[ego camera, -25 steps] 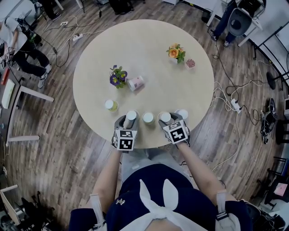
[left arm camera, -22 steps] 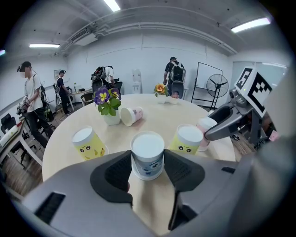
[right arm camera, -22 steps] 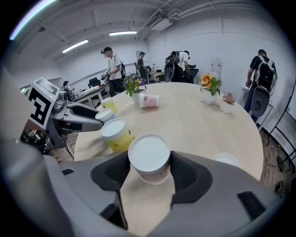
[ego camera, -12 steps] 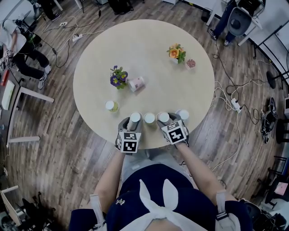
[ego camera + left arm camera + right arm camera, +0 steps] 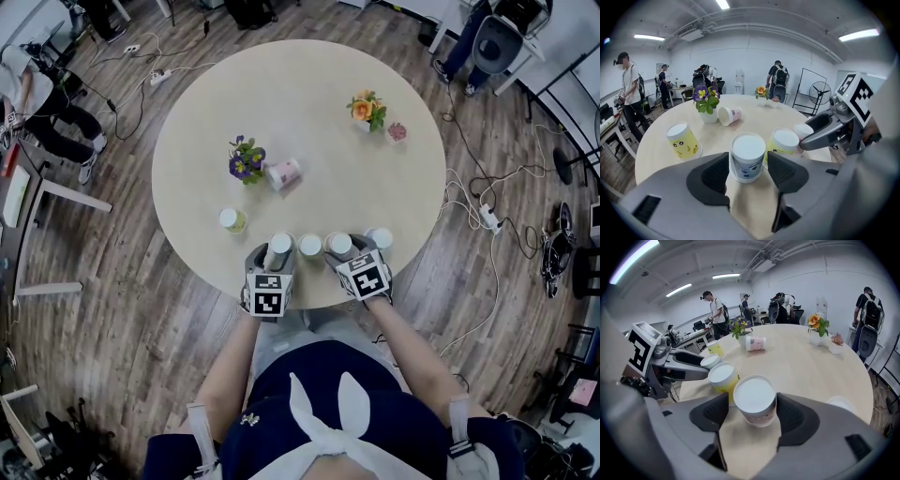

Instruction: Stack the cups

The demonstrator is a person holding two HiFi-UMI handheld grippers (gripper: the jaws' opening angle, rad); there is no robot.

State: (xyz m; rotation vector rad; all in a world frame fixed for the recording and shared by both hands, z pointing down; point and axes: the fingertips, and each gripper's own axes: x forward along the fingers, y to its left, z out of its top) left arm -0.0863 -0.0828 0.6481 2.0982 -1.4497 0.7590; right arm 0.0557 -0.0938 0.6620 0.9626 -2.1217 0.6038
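Observation:
Several paper cups stand upside down in a row near the table's front edge. My left gripper [image 5: 277, 255] [image 5: 748, 171] is open around a bluish-white cup [image 5: 279, 244] [image 5: 748, 154], its pads close beside the cup's walls. My right gripper [image 5: 343, 249] [image 5: 753, 411] is open around a pinkish-white cup [image 5: 339, 244] [image 5: 755, 399]; its jaws have just been opening with that cup between them. Between the two stands a yellow-green cup [image 5: 310, 246] [image 5: 785, 143] [image 5: 723, 377]. Left of the row is a yellow cup [image 5: 230, 219] [image 5: 683, 139], and at the right a white cup [image 5: 380, 237] [image 5: 841, 404].
A pink cup [image 5: 281, 172] [image 5: 730, 115] lies on its side beside a pot of purple flowers [image 5: 246, 159]. Orange flowers [image 5: 366, 110] and a small pink plant [image 5: 397, 132] stand far right on the round table [image 5: 319, 112]. People and desks are beyond it.
My left gripper and the cup between its jaws sit slightly further right than a second ago, nearer the yellow-green cup. The right gripper has hardly shifted.

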